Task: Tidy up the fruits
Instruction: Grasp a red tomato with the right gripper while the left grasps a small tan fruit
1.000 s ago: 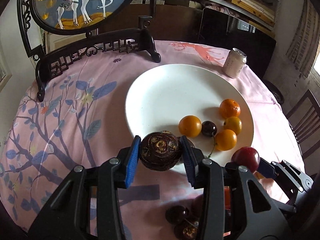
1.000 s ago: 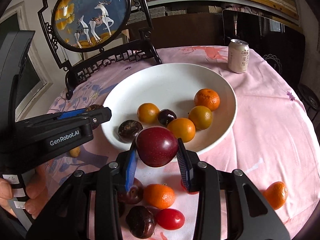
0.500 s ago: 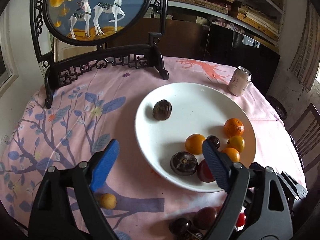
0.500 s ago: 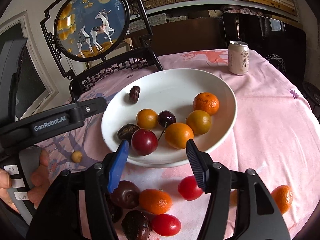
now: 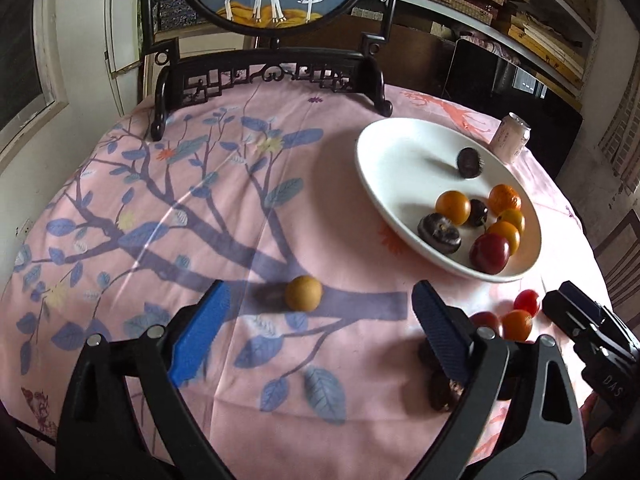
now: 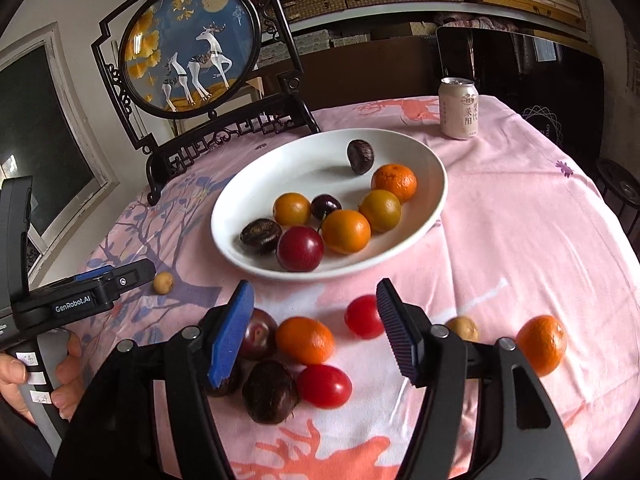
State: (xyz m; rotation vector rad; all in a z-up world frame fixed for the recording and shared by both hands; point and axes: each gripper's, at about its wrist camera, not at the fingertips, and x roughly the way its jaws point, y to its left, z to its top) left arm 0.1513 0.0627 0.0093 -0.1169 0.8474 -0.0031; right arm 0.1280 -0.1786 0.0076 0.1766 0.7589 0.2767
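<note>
Left gripper was empty, jaws opening wide over the pink tablecloth, a small tan fruit on the cloth just ahead between them, untouched. Right gripper was also empty, jaws opening above loose fruit on the cloth: an orange and a red tomato near its pads. The white plate held the red plum, oranges and dark fruits.

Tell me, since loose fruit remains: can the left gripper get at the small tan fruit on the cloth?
Probably yes: the small tan fruit lies alone just ahead of the left gripper, whose opening fingers hold nothing.
</note>
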